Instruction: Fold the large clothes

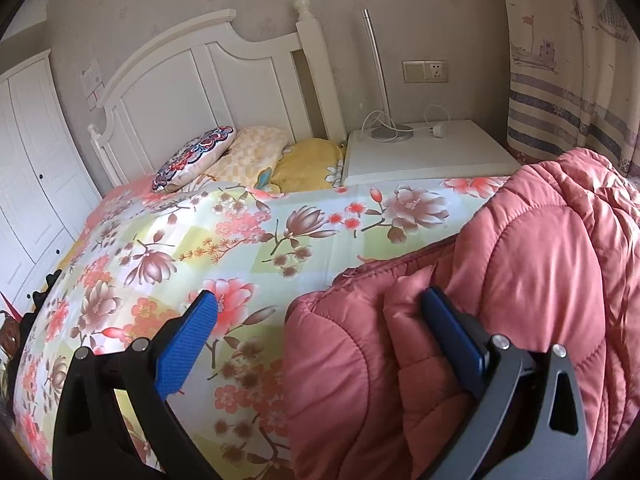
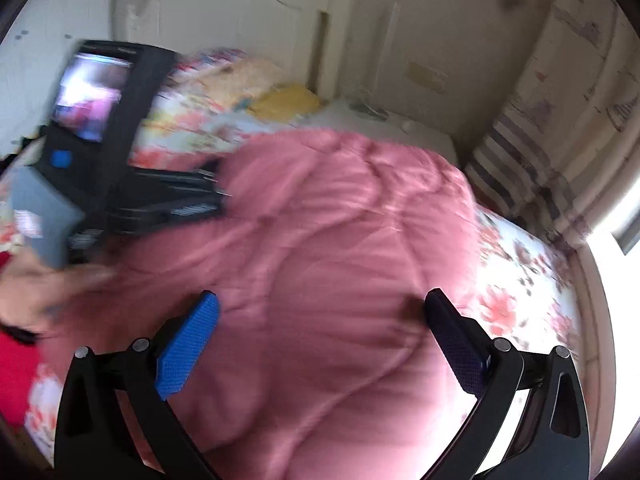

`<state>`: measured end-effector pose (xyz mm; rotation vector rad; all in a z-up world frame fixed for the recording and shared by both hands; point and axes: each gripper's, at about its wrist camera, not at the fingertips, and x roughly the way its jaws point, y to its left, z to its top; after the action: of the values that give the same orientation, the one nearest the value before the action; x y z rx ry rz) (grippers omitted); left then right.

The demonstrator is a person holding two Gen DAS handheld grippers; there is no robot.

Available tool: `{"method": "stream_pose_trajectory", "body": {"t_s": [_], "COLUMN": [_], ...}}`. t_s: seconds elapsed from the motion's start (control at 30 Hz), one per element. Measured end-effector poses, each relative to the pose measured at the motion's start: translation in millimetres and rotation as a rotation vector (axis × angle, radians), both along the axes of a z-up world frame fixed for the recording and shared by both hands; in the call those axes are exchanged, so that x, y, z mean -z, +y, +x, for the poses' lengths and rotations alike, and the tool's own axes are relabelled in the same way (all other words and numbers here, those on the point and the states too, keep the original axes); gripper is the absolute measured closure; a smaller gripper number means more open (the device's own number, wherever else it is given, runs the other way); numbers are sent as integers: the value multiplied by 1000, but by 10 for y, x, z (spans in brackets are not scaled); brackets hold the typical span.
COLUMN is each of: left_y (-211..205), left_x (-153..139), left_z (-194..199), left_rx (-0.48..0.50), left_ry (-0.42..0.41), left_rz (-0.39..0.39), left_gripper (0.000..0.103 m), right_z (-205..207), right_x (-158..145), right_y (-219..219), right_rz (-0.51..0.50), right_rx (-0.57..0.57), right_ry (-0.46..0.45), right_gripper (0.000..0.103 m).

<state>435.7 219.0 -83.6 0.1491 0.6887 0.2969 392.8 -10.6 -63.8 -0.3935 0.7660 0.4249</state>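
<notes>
A pink quilted jacket (image 1: 540,272) lies bunched on the floral bedspread (image 1: 200,232), at the right of the left wrist view. My left gripper (image 1: 319,294) is open over the jacket's left edge. Its right finger (image 1: 452,332) rests against a fold and its left finger (image 1: 192,340) is over bare bedspread. The right wrist view is blurred. There my right gripper (image 2: 322,295) stands wide open just above the jacket (image 2: 340,208), with nothing pinched between its fingers. At the left of that view, a hand (image 2: 36,288) holds the left gripper's body (image 2: 120,140).
A white headboard (image 1: 224,72) and pillows (image 1: 192,160) are at the far end of the bed. A white nightstand (image 1: 424,156) with a lamp (image 1: 376,72) stands to the right of the pillows. The striped curtain (image 1: 568,80) hangs further right. A white wardrobe (image 1: 32,160) lines the left.
</notes>
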Motion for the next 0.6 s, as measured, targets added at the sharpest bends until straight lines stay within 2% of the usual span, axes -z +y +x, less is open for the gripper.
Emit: {"method": "stream_pose_trajectory", "body": {"t_s": [0.07,0.13,0.17,0.23,0.33,0.47,0.6], "left_y": [-2,-10,8,37,71,83,83], "left_x": [4,27,35,20,-44,-209,-306], "left_z": [-3,3,10,7,-37,-183,-258], "left_rx": [-2,-12,-12,-9,-8,-21,-26], "left_ry": [-5,-13,-11,-13,-35,-92,-98], "left_rz": [14,41,31,4,-22,-33,-37], "left_gripper": [2,2,2,2,2,2,2], "right_z": [-83,-104,-109,-120,-281,-575,-698], "right_x": [187,248,243,169,-13,-143,-157], "right_y": [200,252,259,259,187,138,82], "right_rz": [-100,-102,-103,-111,-61,-104,-94], "right_rx": [-24,-11,-5,-17,-48,-35,-16], "right_ry": [-64,-90,-90,-85,-90,-202,-192], "right_gripper": [4,4,4,4,4,4,4]}}
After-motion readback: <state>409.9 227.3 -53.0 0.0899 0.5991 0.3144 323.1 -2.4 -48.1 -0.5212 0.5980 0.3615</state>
